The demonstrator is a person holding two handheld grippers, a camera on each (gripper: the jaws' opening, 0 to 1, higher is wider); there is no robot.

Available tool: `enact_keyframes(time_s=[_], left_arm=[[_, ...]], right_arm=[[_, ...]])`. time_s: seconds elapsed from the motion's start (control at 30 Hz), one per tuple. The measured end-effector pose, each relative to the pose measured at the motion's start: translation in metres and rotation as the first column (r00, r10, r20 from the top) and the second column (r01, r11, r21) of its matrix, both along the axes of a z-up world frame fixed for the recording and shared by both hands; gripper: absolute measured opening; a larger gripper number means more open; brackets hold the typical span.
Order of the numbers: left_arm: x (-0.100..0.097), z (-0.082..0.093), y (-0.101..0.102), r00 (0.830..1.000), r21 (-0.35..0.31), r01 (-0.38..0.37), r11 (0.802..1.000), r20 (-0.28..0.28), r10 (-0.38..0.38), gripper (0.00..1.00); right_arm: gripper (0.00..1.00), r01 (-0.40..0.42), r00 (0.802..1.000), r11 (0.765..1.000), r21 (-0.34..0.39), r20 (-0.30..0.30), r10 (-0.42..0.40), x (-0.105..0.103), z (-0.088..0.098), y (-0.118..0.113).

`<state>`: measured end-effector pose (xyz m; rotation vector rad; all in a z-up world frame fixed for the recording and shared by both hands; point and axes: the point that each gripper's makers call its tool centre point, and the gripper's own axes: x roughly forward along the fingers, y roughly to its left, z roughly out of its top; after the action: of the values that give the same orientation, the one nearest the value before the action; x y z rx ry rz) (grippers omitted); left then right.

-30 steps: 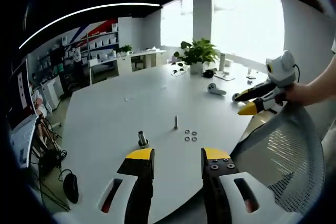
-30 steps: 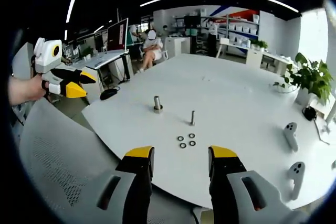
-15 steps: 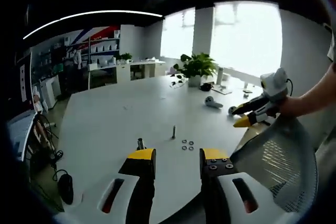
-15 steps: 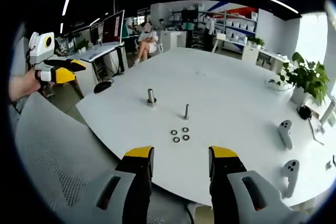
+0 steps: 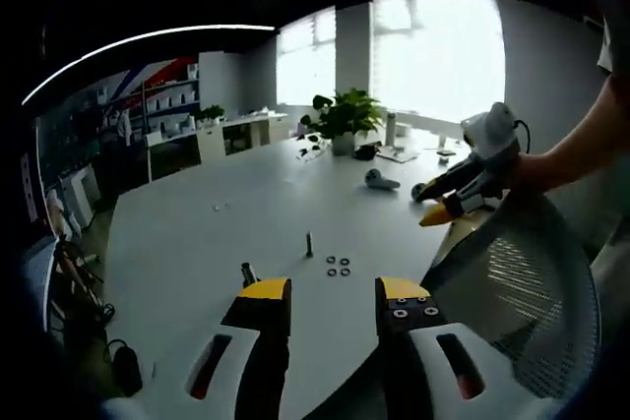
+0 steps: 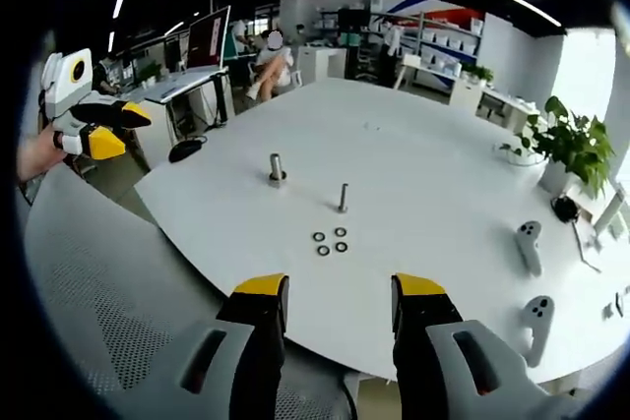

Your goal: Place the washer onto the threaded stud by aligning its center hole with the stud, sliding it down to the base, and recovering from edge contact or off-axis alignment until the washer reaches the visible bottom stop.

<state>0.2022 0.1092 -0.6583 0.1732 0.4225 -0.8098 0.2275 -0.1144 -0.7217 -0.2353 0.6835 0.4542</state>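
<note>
Left gripper view, reading from its left side: I see the white table (image 5: 197,233) stretching away, with a short thick bolt (image 5: 246,273) standing upright near my left gripper (image 5: 326,294), whose yellow-tipped jaws are spread with nothing between them. Just past it the thin threaded stud (image 5: 308,243) stands upright and bare, and three washers (image 5: 338,266) lie flat in a small cluster beside it, apart from it. Further right, my right gripper (image 5: 433,211) hangs above a mesh chair back (image 5: 522,292), off the table's edge, its jaws parted. In the right gripper view, the left gripper (image 6: 110,128) sits at far left, the bolt (image 6: 277,170), stud (image 6: 343,197) and washers (image 6: 330,240) lie mid-table, and the right gripper (image 6: 335,294) is spread, gripping nothing. Two white controllers (image 6: 530,243) rest at right.
</note>
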Motion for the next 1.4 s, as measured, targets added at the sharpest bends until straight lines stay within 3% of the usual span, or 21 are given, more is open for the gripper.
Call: enact_keyframes(time_s=[0.3,0.63,0.77,0.83,1.0,1.17,1.4], left_arm=[[0.002,0.001,0.004,1.000,-0.013,-0.012,1.000,-0.003,0.012,0.33],[-0.004,-0.002,-0.002,0.999,0.040,0.014,0.999,0.030,-0.015,0.33],[-0.002,-0.003,0.003,1.000,0.039,-0.003,0.999,0.021,0.002,0.33],[-0.001,-0.003,0.004,1.000,0.037,-0.008,0.999,0.016,0.007,0.33],[0.000,0.003,0.006,0.999,0.019,-0.013,1.000,0.044,0.012,0.33],[0.000,0.000,0.007,0.999,0.033,-0.020,0.999,0.035,0.019,0.33],[-0.001,-0.002,0.005,1.000,0.026,-0.006,1.000,0.019,0.005,0.33]], right_arm=[[0.45,-0.038,0.999,0.999,-0.019,-0.012,0.037,-0.003,-0.002,0.005],[0.45,-0.048,0.998,0.999,-0.025,-0.029,0.047,-0.005,-0.005,0.006],[0.45,-0.049,0.999,0.998,-0.028,-0.018,0.049,-0.003,-0.001,0.006],[0.44,-0.053,0.998,0.998,-0.036,0.016,0.054,0.001,0.006,0.007],[0.44,-0.066,0.998,0.997,-0.036,-0.021,0.065,0.000,0.002,0.008],[0.44,-0.095,0.993,0.995,-0.038,-0.070,0.092,0.002,-0.002,0.011],[0.43,-0.105,0.991,0.993,-0.044,-0.085,0.101,0.027,-0.004,0.016]])
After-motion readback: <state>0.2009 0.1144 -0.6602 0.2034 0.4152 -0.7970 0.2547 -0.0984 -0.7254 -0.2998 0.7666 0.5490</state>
